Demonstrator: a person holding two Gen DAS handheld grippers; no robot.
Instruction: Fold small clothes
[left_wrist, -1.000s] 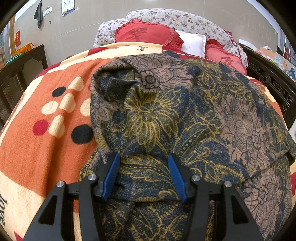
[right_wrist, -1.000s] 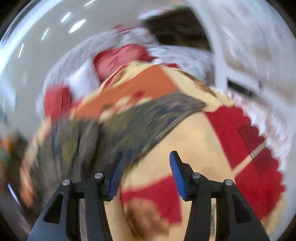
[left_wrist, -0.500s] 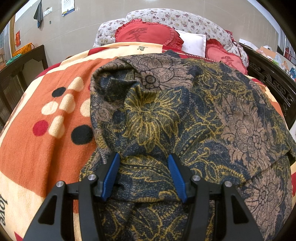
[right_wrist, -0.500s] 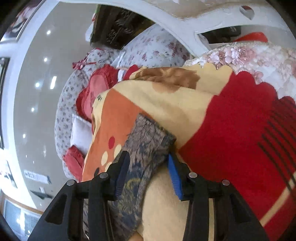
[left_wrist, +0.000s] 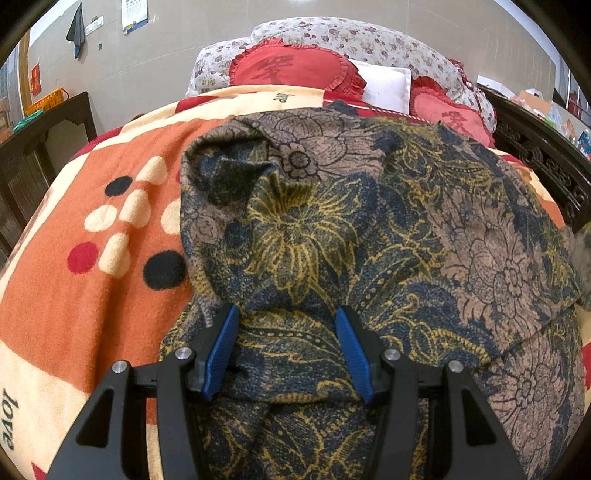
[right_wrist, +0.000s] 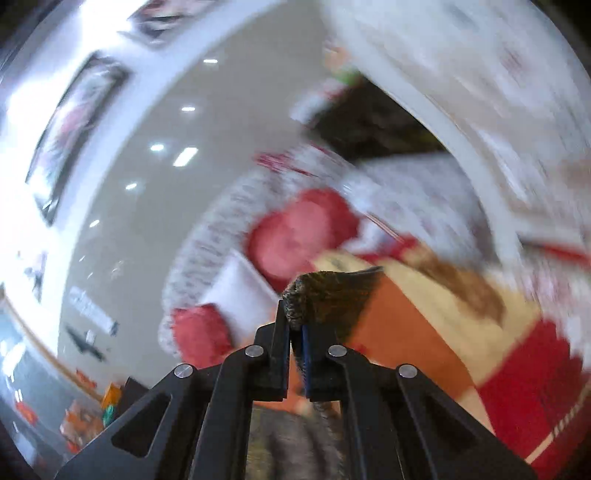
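A dark floral garment in navy, gold and brown lies spread and rumpled on the orange patterned blanket. My left gripper is open, its blue pads resting on the near fold of the garment with cloth between them. My right gripper is shut on an edge of the same garment and holds it lifted above the bed; that view is blurred by motion.
Red heart cushions and a white pillow lie at the bed's head against a floral bolster. A dark carved bed frame runs along the right. A dark wooden table stands at the left.
My right gripper has closed on the garment's edge and lifted it, swinging its view upward. My left gripper has stayed still and open.
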